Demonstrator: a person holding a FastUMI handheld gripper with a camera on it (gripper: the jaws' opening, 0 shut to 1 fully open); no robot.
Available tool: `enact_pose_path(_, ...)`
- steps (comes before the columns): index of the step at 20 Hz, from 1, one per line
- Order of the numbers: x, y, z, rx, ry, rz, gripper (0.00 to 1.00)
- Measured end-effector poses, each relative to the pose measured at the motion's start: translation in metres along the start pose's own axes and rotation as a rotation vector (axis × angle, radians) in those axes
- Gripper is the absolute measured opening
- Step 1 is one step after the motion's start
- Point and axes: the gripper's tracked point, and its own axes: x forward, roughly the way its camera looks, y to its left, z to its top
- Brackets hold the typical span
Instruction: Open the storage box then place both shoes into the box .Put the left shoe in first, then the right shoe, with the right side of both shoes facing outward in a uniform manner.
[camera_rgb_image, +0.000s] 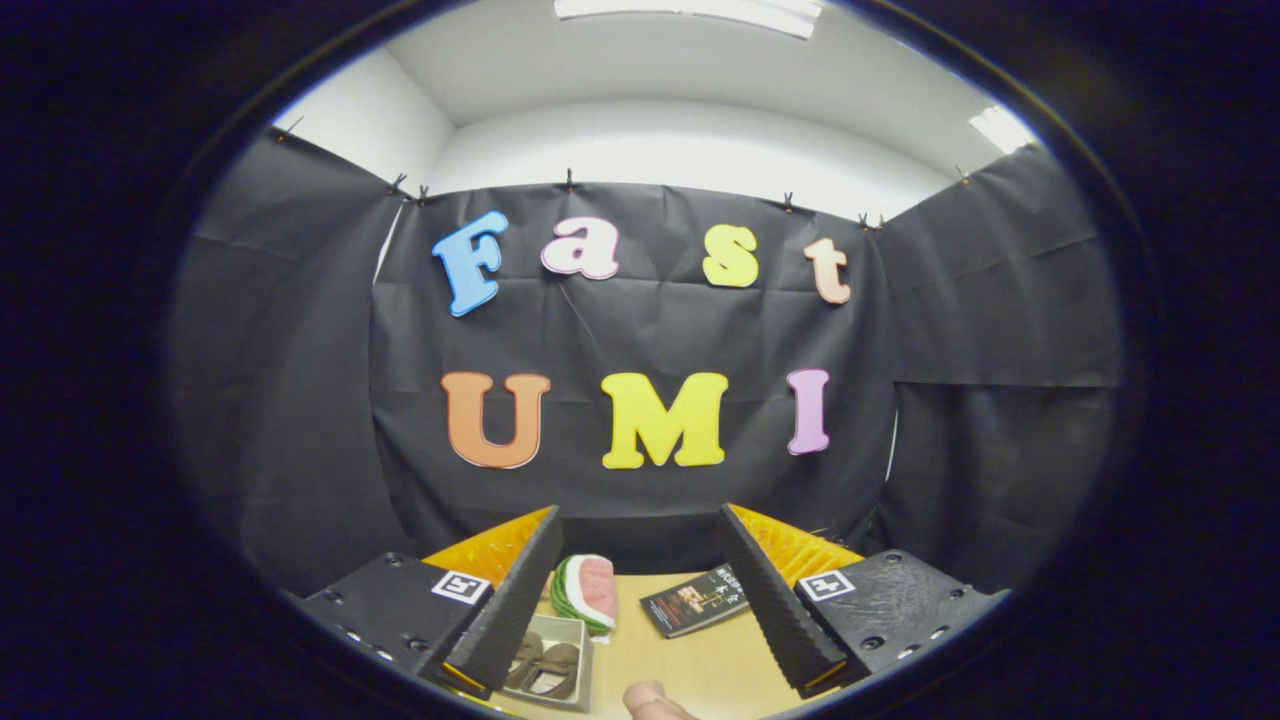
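Gripper (640, 600) spread wide and holding nothing, above bare tabletop (700, 665).
The storage box (550, 660), shoes (545, 668) inside, sits near the tabletop's left edge; a watermelon-slice cushion (590, 592) and booklet (697, 600) lie toward the far edge.

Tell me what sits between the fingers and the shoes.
Nothing visible does. The hand-held gripper is open above the table, and the shoes lie in their box beside the left finger.

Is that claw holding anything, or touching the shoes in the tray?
Apart. In the gripper view the claw stands open over the table, nothing between its fingers; the shoes lie in a tray below the left finger, with bare tabletop showing between.
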Motion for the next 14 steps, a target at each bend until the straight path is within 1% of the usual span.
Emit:
enact_pose_path(4, 0.000, -0.004, -0.007, -0.003, 0.019, 0.014, 0.96)
enact_pose_path(9, 0.010, 0.012, -0.008, -0.027, 0.026, 0.034, 0.96)
enact_pose_path(14, 0.017, 0.027, -0.015, -0.023, 0.056, 0.056, 0.96)
